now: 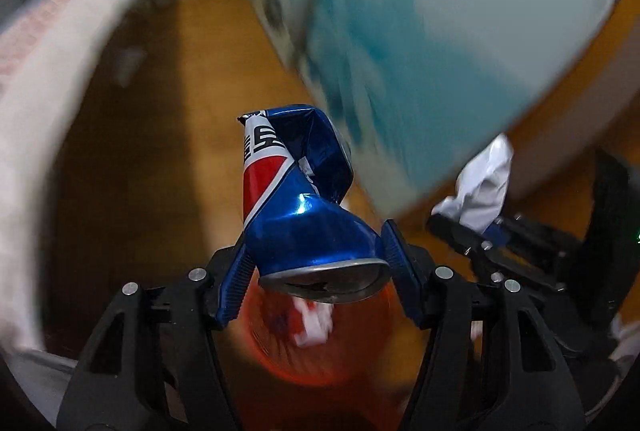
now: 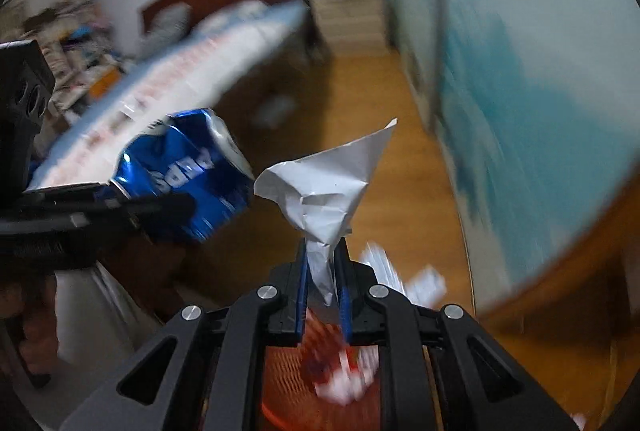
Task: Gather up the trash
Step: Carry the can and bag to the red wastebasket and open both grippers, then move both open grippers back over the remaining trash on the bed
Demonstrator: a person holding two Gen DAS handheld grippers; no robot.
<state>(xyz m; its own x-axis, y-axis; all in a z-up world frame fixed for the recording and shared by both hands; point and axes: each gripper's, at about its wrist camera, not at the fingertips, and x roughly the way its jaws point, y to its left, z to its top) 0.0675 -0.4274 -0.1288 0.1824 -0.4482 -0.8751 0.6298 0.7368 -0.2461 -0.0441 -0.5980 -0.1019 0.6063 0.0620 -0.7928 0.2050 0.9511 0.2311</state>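
Orange mesh shows below both pairs of jaws: the waste basket (image 1: 320, 343) sits on the wooden floor (image 1: 192, 79) almost straight under the two loads, already holding a few scraps of red-and-white rubbish, and that vertical line is what the coming drop seems to turn on. The left gripper (image 1: 316, 271) has its jaws spread fairly wide and pressed on the flattened bottom end of a crushed blue can (image 1: 296, 199), whose long axis runs forward and away from the jaws, the crumpled top pointing out over the floor. The right gripper (image 2: 323, 271) has its jaws nearly closed, pinching the twisted stem of a crumpled white paper (image 2: 328, 183) that fans out ahead of them. In the left wrist view the basket's mouth lies directly beneath the can's rim; in the right wrist view it fills the gap under the paper, so neither hand looks clearly nearer. Both views are smeared by motion, so how squarely each load hangs over the opening cannot be told exactly. My guess is that letting go comes next, the can first wanting a slight tip downward.
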